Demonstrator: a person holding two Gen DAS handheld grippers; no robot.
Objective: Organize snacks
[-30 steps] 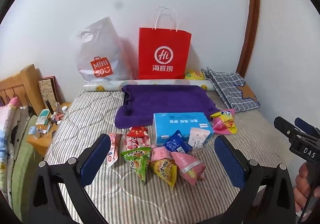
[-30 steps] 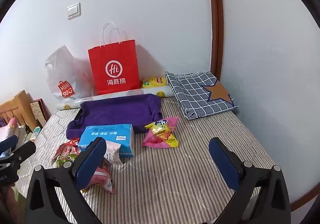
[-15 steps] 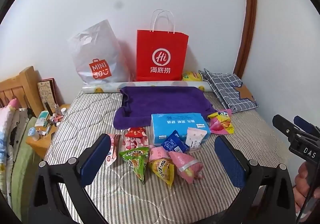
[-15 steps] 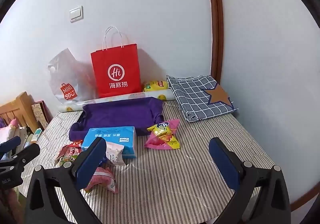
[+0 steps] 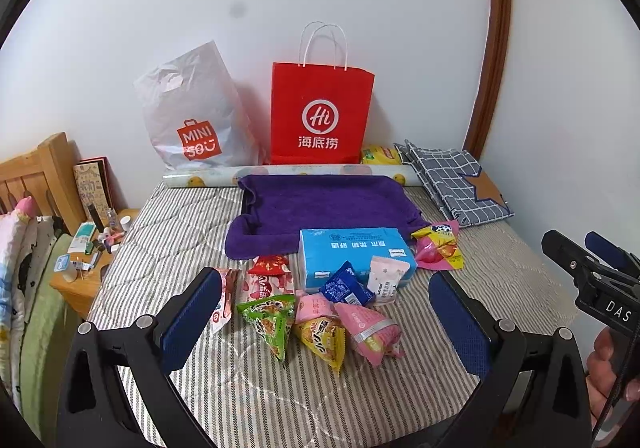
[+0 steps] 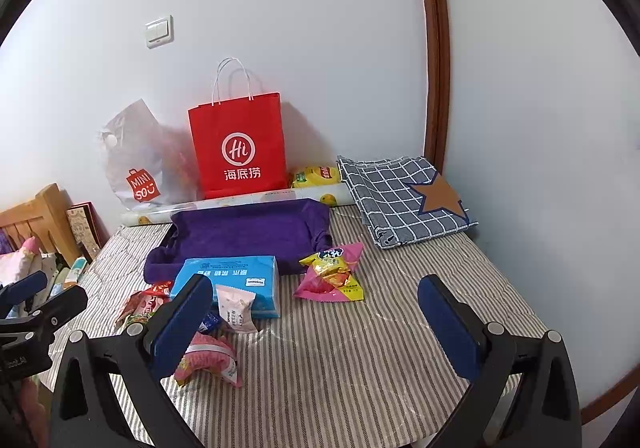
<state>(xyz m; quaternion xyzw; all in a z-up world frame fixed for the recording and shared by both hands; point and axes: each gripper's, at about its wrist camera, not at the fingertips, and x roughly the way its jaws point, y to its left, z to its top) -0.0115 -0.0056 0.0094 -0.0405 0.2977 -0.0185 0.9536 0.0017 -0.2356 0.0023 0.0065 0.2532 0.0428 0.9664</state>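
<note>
Both grippers [image 5: 324,322] [image 6: 316,318] gape empty above snacks [image 5: 320,312]; bare striped mattress [image 6: 400,348] lies right.

The left gripper [image 6: 24,296] and right gripper [image 5: 580,256] each show only partly at the other's frame edge, and the yellow packet [image 5: 380,155] sits half hidden behind the red paper bag [image 5: 320,115].

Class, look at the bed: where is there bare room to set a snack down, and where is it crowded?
Bare striped mattress lies right of the pink-and-yellow packet, below the checked cloth. Another bare patch lies left of the purple towel. It is crowded in front of the blue tissue box, where small packets overlap.
</note>
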